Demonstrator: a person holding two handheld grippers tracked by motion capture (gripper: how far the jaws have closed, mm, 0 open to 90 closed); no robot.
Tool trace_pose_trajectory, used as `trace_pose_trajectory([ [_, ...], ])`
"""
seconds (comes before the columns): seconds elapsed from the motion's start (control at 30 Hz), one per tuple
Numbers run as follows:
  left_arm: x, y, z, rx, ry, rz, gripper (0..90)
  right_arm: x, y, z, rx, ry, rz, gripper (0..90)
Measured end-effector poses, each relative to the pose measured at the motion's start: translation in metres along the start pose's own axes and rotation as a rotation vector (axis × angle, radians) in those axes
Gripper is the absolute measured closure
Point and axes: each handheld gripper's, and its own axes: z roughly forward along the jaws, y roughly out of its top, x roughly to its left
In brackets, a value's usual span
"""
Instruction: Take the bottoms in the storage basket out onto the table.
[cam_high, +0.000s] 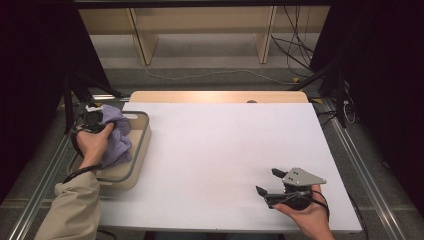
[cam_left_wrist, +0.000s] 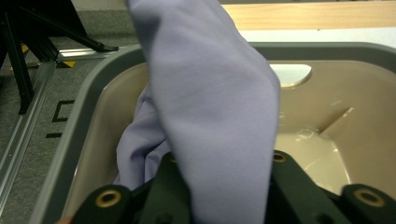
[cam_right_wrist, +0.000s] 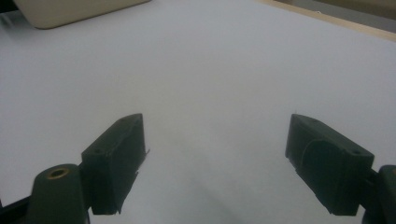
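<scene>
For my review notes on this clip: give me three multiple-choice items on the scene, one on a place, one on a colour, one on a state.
1. Where is the bin on the table?
A. at its left edge
B. at its middle
C. at its far right corner

2. What colour is the cloth?
A. red
B. pale purple
C. dark green

3. How do the jaws of the right hand-held gripper stand?
A. shut on the cloth
B. shut on nothing
C. open, with bare table between them

Right letters:
1 A: in the high view the bin sits at the table's left edge.
2 B: the left gripper view shows pale purple fabric over the bin, clamped in the left hand-held gripper.
3 C: the right gripper view shows the two jaws far apart over the white tabletop.
</scene>
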Motion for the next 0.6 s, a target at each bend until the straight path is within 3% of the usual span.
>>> trace_pose_trajectory([
  [0.37,-0.007,-0.007,-0.013,-0.069,-0.026,0.032,83.7,0.0,0.0,-0.001,-0.003,-0.007,-0.002,21.4],
  [0.6,-0.015,-0.01,-0.028,-0.126,-0.036,0.081,83.9,0.0,0.001,-0.002,-0.01,-0.008,0.001,21.8],
])
